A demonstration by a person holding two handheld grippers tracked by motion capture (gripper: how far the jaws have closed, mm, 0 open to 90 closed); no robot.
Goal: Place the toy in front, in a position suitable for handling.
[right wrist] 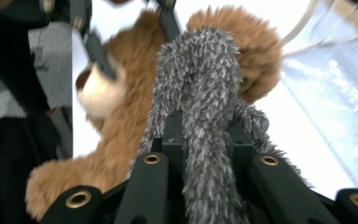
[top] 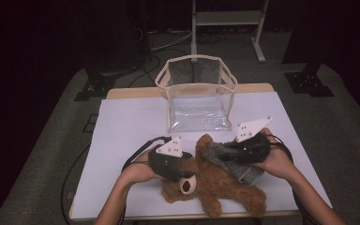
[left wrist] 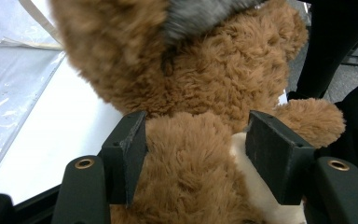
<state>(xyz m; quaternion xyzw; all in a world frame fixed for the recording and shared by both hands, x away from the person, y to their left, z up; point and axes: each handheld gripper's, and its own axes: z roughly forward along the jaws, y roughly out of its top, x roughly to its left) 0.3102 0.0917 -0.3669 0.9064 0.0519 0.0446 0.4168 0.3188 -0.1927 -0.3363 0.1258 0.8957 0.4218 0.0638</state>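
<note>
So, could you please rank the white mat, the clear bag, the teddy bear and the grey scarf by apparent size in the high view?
1. White mat, covering most of the table.
2. Clear bag; standing farther from the camera, so only slightly ahead of the bear.
3. Teddy bear.
4. Grey scarf, partly hidden by the right gripper.

Bag (top: 198,96) behind bear (top: 215,180), scarf (top: 229,159) on bear

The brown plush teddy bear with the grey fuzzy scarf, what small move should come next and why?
Probably draw the grey fuzzy scarf further round the brown plush teddy bear: the right tongs pinch the scarf, and the left tongs straddle the bear's head, steadying it.
</note>
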